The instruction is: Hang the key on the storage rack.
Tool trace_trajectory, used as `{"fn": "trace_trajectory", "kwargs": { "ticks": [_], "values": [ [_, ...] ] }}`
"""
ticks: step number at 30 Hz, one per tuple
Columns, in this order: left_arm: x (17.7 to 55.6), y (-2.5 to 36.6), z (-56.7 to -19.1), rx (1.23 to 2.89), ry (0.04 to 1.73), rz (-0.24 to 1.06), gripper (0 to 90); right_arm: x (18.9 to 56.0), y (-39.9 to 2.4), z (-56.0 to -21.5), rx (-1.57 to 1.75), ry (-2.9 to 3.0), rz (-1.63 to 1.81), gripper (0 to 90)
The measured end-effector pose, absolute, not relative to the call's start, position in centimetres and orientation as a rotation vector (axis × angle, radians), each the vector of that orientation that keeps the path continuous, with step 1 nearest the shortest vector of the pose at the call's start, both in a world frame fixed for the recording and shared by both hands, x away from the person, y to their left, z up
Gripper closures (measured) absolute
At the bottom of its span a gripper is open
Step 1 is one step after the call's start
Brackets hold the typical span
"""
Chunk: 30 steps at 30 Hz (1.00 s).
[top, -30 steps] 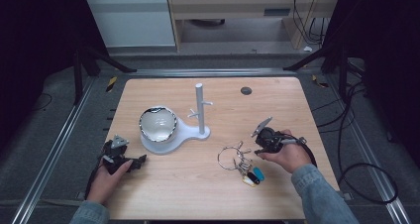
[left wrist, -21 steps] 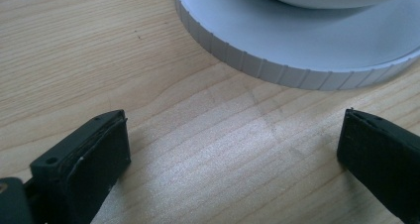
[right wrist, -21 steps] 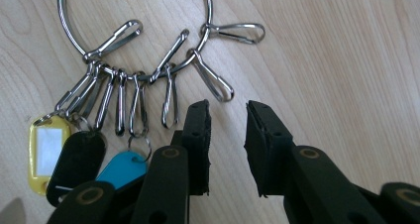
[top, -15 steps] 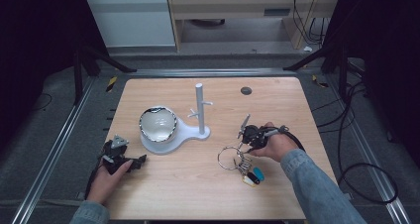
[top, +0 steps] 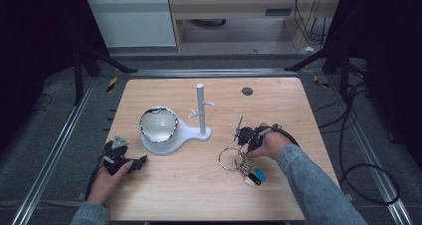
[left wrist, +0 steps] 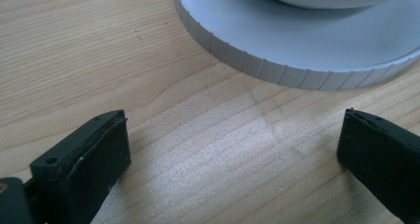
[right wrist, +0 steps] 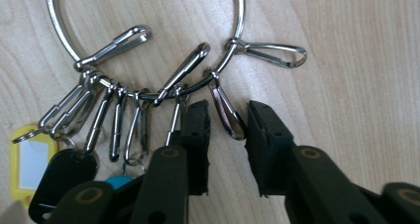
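Observation:
A large metal key ring [top: 230,159] lies on the wooden table, strung with several snap hooks and coloured key tags [top: 254,177]. My right gripper [top: 244,138] is low over it. In the right gripper view the ring's wire [right wrist: 241,11] arcs above, and one snap hook [right wrist: 223,105] lies between the jaws of my right gripper [right wrist: 228,130]. Those jaws have just been closing, and a gap still shows beside the hook. My left gripper [top: 138,161] rests on the table at the left, open [left wrist: 233,149] with bare wood between its jaws.
A white stand [top: 189,133] holds a bowl [top: 158,124] and an upright pegged post [top: 201,108] at mid-table. Its ribbed base [left wrist: 307,40] lies just ahead of my left gripper. A dark round hole [top: 247,91] sits at the far right. A yellow tag [right wrist: 29,159] and a black tag [right wrist: 64,174] hang on the ring.
My right hand has moved left and a little down, from beside the key ring to over it. The jaws now straddle a snap hook. The left hand has stayed still.

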State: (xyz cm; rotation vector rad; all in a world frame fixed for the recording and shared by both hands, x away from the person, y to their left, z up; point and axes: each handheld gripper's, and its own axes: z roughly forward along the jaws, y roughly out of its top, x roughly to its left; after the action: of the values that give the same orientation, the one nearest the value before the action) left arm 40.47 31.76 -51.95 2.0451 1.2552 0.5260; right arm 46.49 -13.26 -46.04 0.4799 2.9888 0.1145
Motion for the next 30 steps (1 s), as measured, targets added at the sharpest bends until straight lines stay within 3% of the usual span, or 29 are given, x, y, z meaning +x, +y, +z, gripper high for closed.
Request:
{"fn": "trace_trajectory", "kwargs": {
  "ticks": [10,30],
  "values": [
    [40.47,31.76,-51.96,2.045,1.255,0.526,0.0,46.19,-13.24,-45.93,0.491,3.008,0.112,84.2],
    [40.47,31.76,-51.95,2.045,1.255,0.526,0.0,45.77,-13.23,-45.54,0.517,3.029,0.129,88.6]
  ]
}}
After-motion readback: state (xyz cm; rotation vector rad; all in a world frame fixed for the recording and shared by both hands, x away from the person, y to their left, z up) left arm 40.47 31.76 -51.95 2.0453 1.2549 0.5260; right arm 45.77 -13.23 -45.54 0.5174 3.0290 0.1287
